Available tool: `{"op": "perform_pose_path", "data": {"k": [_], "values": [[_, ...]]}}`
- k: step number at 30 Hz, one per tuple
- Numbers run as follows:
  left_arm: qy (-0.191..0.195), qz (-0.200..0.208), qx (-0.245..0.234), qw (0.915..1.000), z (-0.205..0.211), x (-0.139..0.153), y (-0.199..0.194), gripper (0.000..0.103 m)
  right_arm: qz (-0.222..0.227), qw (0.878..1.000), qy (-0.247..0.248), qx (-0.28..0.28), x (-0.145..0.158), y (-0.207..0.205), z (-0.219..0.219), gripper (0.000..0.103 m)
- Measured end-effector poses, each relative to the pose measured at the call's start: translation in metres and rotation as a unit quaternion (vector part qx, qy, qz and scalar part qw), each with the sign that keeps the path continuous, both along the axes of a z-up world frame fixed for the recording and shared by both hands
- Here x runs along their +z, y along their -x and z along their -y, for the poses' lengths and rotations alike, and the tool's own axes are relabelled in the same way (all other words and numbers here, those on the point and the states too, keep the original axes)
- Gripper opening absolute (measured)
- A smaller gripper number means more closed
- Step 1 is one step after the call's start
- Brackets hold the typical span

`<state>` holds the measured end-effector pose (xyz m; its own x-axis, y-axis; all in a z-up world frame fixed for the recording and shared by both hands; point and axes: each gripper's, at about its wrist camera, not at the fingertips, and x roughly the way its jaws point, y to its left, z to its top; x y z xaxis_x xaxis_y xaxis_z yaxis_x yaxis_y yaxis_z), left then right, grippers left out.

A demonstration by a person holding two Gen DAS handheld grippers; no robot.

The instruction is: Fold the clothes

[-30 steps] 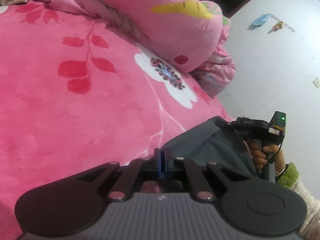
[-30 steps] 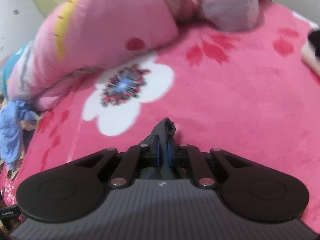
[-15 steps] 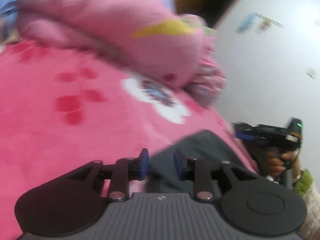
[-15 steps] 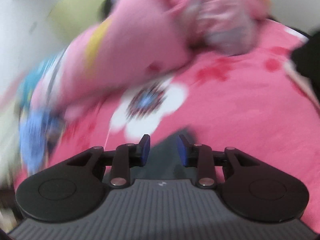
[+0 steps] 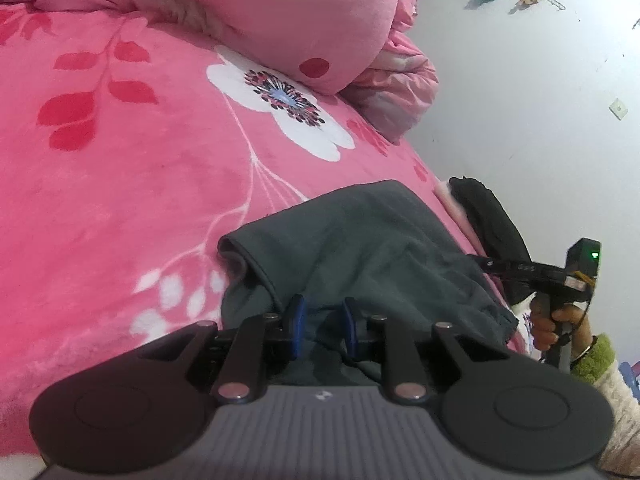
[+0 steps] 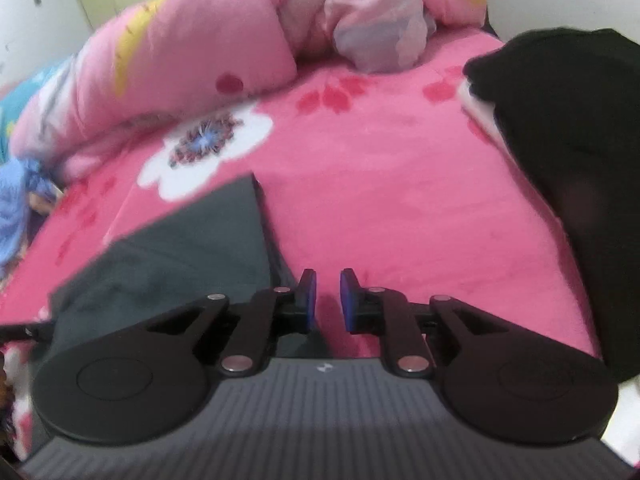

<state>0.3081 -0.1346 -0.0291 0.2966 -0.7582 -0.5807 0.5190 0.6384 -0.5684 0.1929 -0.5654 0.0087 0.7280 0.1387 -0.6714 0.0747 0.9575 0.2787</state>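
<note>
A dark grey garment (image 5: pixel 360 240) lies folded on the pink floral blanket (image 5: pixel 140 184), near the bed's front edge. My left gripper (image 5: pixel 321 322) is open just above its near part, with nothing between the blue pads. In the right wrist view the same grey garment (image 6: pixel 180 248) lies to the left, and my right gripper (image 6: pixel 328 300) stands open beside its right edge, over bare blanket (image 6: pixel 400 208). The right gripper (image 5: pixel 520 270), held by a hand (image 5: pixel 552 320), also shows at the right in the left wrist view.
A black garment (image 6: pixel 568 152) lies on the bed at the right, also seen as the black garment (image 5: pixel 488 216) past the grey one. Piled pink quilts (image 5: pixel 280 12) fill the far side. A blue cloth (image 6: pixel 20 200) lies at the left. A white wall (image 5: pixel 540 100) stands to the right.
Both grippers were shut on the grey garment's corners a second ago. They have opened, let it go and drawn back; the garment now lies flat on the blanket.
</note>
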Motion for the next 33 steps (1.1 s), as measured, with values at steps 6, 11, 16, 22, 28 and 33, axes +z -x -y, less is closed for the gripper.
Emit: {"op": "perform_pose_path", "data": {"k": [6,11,16,22,28,33], "values": [[-0.007,0.014,-0.003,0.9999,0.003,0.003,0.005,0.027,0.025,0.991,-0.004,0.134,0.007,0.032,-0.059,0.023],[-0.011,0.013,0.009,0.9998,-0.003,0.013,0.008,0.045,0.006,0.998,-0.035,0.048,-0.006,0.06,-0.044,0.025],[-0.01,0.016,0.044,0.9989,-0.021,0.027,0.021,0.055,0.06,0.996,-0.059,-0.028,0.019,0.105,-0.041,0.042],[-0.02,-0.002,0.085,0.9961,-0.042,0.033,0.041,0.06,0.102,0.988,-0.102,-0.049,0.031,0.141,-0.059,0.046],[-0.015,-0.044,0.112,0.9926,-0.06,0.026,0.056,0.06,0.122,0.986,-0.115,0.002,0.029,0.152,-0.107,0.048],[0.0,-0.062,0.12,0.9908,-0.059,0.023,0.053,0.062,0.118,0.99,-0.031,0.075,0.021,0.151,-0.176,0.055]]}}
